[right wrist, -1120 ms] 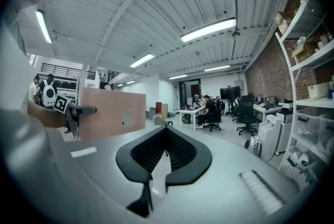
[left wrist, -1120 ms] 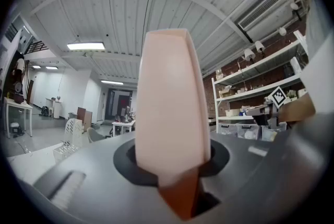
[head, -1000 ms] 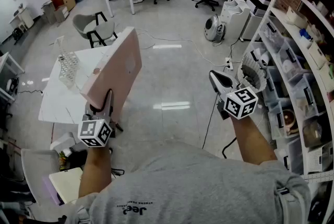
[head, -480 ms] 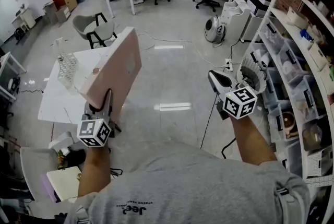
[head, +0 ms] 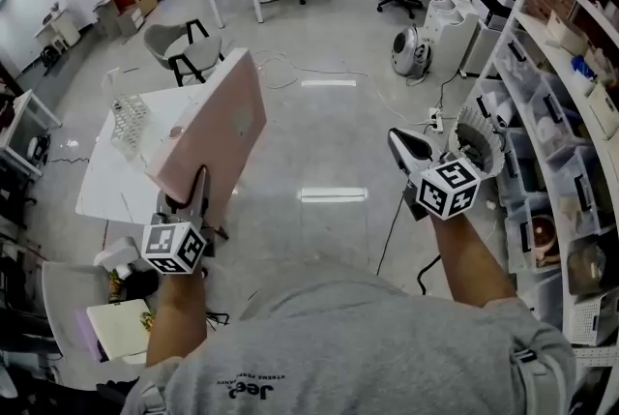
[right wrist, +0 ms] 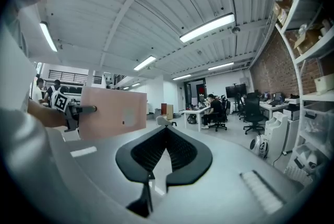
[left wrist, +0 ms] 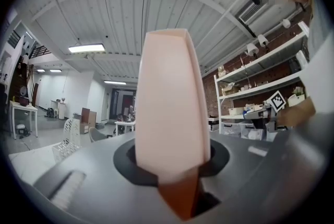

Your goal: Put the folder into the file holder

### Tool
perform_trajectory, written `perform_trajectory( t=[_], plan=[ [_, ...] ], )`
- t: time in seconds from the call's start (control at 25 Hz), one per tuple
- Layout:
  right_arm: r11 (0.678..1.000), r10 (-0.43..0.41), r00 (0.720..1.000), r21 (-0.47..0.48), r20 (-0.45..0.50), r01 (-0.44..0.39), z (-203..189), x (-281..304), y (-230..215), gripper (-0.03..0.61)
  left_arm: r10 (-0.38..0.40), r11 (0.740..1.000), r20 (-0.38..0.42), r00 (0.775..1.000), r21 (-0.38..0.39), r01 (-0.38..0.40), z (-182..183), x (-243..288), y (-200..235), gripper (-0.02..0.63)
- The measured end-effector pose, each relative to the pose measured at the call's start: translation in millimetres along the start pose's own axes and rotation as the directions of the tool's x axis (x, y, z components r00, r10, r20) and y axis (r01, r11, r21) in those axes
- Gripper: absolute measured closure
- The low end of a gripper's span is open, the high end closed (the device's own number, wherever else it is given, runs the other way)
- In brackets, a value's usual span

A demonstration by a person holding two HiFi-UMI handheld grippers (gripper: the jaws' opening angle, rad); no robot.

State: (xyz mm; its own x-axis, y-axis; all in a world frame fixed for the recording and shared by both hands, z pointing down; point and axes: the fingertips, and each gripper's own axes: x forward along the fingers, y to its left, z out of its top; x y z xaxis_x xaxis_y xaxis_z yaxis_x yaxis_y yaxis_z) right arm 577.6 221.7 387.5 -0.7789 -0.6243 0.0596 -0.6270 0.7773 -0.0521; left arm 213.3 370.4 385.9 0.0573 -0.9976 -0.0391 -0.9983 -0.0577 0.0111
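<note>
The left gripper (head: 198, 189) has its 2 jaws clamped on the lower edge of the pink folder (head: 215, 125), which it holds upright in the air, above the near edge of the white table (head: 104, 189). The white mesh file holder (head: 128, 121) stands on that table. The right gripper (head: 407, 149) is off to the side, jaws together with nothing between them.

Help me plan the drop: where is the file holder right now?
In the head view the file holder stands on the white table at left, just beyond the pink folder that the left gripper grips.
</note>
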Motion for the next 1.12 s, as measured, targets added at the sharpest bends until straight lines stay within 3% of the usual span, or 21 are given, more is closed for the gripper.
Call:
perform_trajectory(
  t=[0.28,0.48,0.8,1.12],
  plan=[
    [1.0,0.027,0.999,0.016,-0.022,-0.027,-9.3,45.7,-6.7,0.575,0.0,1.0,-0.019,1.0,0.012,0.001,-6.4,31.3,27.3,0.422],
    [1.0,-0.005,1.0,-0.005,-0.03,0.005,-10.3,106.2,-17.9,0.575,-0.054,0.999,-0.001,0.999,-0.001,0.054,-17.9,94.8,75.9,0.422],
    [0.994,-0.105,0.994,-0.017,0.009,0.105,27.8,269.8,-39.2,0.575,-0.18,0.984,0.028,0.983,0.016,0.179,-11.0,241.3,194.0,0.422],
    [0.992,-0.095,0.995,-0.078,-0.009,0.094,58.3,422.4,-40.5,0.575,-0.229,0.973,0.02,0.973,-0.001,0.229,-5.6,351.3,296.7,0.422]
  ],
)
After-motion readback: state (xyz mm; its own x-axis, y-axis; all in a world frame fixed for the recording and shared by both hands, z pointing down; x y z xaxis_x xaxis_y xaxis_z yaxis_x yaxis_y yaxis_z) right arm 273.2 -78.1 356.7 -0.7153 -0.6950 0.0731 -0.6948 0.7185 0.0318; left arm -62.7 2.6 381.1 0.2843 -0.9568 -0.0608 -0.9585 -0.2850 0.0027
